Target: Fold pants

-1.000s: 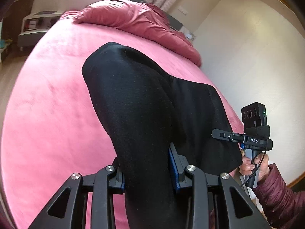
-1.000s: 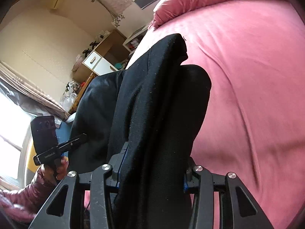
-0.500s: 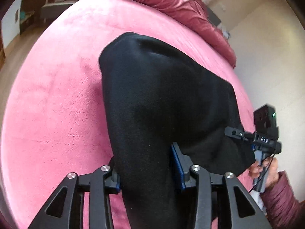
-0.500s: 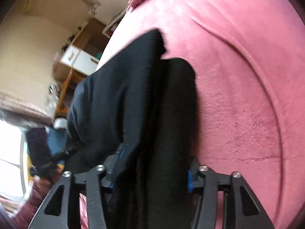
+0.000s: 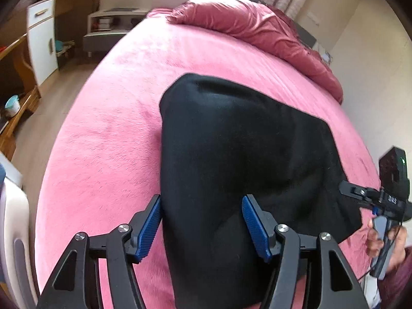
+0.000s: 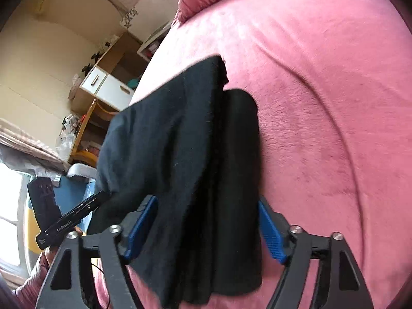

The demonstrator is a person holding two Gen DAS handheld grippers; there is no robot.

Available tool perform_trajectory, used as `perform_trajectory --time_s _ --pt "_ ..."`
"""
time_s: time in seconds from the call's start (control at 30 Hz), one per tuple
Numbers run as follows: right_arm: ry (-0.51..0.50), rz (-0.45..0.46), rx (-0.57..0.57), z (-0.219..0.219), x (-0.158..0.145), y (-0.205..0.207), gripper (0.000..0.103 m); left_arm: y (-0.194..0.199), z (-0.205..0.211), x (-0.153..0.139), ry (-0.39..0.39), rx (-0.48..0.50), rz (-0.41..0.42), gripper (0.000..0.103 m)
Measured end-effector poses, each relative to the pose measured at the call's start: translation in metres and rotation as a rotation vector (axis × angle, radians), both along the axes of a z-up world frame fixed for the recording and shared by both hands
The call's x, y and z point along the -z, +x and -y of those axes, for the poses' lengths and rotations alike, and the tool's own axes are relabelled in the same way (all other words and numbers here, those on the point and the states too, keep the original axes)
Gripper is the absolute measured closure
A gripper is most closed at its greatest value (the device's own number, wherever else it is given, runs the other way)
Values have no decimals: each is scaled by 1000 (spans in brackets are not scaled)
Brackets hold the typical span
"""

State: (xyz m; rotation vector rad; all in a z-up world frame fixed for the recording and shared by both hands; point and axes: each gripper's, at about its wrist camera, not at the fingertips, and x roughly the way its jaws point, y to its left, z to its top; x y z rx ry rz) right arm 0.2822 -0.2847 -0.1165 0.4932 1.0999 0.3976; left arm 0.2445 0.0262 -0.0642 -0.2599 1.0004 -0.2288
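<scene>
The black pants lie folded on the pink bed, and their near end runs between the fingers of both my grippers. My left gripper has its jaws opening around one near corner; the blue pads stand apart from the cloth on both sides, so nothing is pinched. My right gripper is opening too, with the layered edge of the pants lying loose between its pads.

The far folded edge sits well short of the crumpled pink duvet at the head of the bed. Bare bedcover spreads wide to either side of the pants.

Off the bed stand a wooden cabinet with white doors and a low shelf, both clear of my grippers.
</scene>
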Motion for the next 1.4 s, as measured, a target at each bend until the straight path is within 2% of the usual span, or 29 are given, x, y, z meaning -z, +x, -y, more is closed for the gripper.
perform_trajectory --time_s 0.17,0.27,0.33,0.4,0.47,0.6,0.7,0.83,0.9,0.97,1.13,1.3,1.4 --pt "26 51 68 12 -24 -38 24 -27 -19 -4 -13 -45 29 39" --pt "39 49 79 11 -26 -60 29 -30 -16 0 -11 -59 28 39" --pt "11 40 82 2 -24 -70 41 -35 -13 2 3 -64 26 38" --pt "-91 37 95 -4 -21 -75 68 -39 -10 4 18 -63 21 38" --pt "-105 26 92 -5 -16 -74 84 -48 -13 8 57 -62 12 38" --pt "-210 34 103 -7 -11 -68 89 -52 -2 10 104 -49 12 38" --pt "-203 7 126 -3 5 -69 89 -60 3 6 138 -70 27 38" --pt "-213 39 131 -5 -8 -79 84 -72 7 -7 181 -91 78 38" --pt "-237 54 142 -7 -17 -86 72 -81 9 -15 186 -90 99 38" --pt "-270 70 167 -9 -26 -91 65 -90 10 -22 189 -85 123 38" --pt "-345 134 218 -19 -51 -112 57 -113 12 -39 193 -86 179 38" --pt "-406 213 233 -37 -71 -136 38 -132 10 -50 202 -103 209 38" --pt "-426 238 219 -52 -76 -147 36 -142 9 -56 210 -110 216 38"
